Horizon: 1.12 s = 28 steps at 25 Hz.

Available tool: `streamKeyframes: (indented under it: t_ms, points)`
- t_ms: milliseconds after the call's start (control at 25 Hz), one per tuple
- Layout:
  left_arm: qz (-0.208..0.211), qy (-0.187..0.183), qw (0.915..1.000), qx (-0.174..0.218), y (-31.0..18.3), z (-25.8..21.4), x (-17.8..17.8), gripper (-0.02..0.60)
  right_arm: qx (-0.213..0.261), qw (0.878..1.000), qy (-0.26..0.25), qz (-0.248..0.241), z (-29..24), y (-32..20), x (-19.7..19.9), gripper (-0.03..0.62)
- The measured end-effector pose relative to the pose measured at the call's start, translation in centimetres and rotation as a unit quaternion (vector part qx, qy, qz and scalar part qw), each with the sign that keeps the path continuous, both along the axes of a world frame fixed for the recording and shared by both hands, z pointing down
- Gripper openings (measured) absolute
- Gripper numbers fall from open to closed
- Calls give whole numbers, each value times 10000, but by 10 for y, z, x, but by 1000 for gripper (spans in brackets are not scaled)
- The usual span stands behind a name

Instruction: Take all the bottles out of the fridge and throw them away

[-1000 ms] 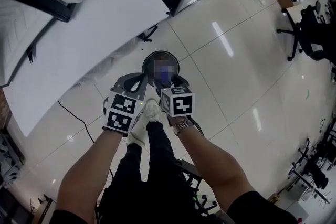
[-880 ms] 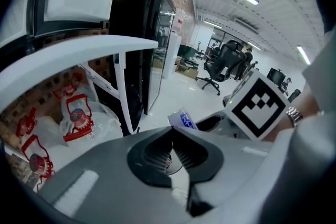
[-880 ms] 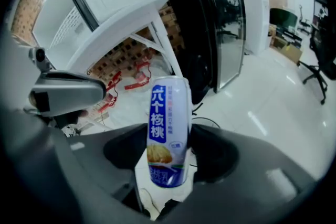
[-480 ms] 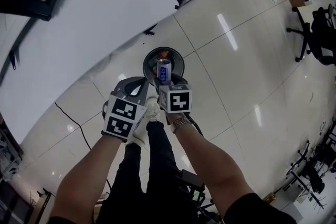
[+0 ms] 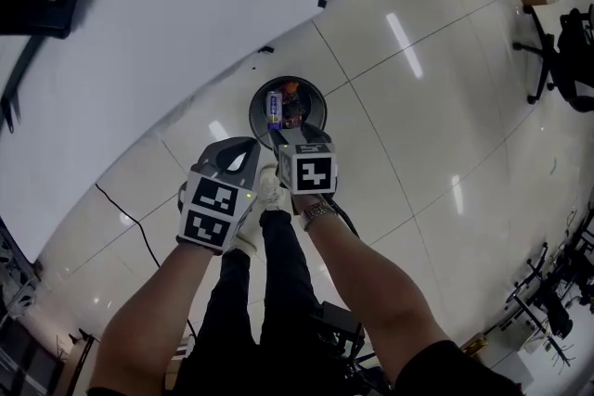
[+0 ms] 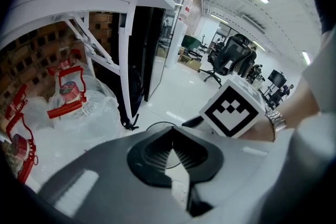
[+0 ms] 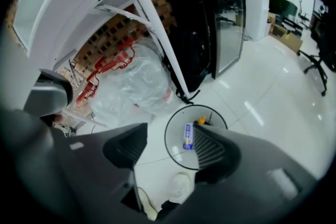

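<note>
While the left gripper (image 6: 172,139) is seen with pad tips brought together and nothing between them, the bottle (image 5: 274,107) is found lying inside the round bin (image 5: 316,97) on the floor. Its long axis is pointed away from the person, just ahead of and below the right gripper (image 7: 167,147). That gripper's jaws are held wide apart, empty, and it is judged the nearer one.

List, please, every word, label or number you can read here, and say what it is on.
None can be read.
Bottle in the bin: blue and white label, print too small.
Jug with red cap: label blurred.
Each marker cube: black and white squares only, no words.
</note>
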<state>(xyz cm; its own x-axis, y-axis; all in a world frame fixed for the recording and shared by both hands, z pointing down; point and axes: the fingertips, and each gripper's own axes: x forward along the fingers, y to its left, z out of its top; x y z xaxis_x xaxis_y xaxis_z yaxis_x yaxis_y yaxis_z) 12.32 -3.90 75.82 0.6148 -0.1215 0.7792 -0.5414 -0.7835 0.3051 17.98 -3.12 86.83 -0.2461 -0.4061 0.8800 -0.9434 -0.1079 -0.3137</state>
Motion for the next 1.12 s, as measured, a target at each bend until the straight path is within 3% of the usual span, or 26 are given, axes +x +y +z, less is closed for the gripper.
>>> streamKeyframes:
  t_ms: [560, 1120]
  points:
    - [-83, 111, 9996, 233, 3, -37, -6, 3, 255, 9996, -84, -59, -50, 12, -11, 244]
    - [-750, 536, 9890, 1161, 10, -169, -53, 3, 1489, 9874, 78, -521, -218, 9, -48, 196]
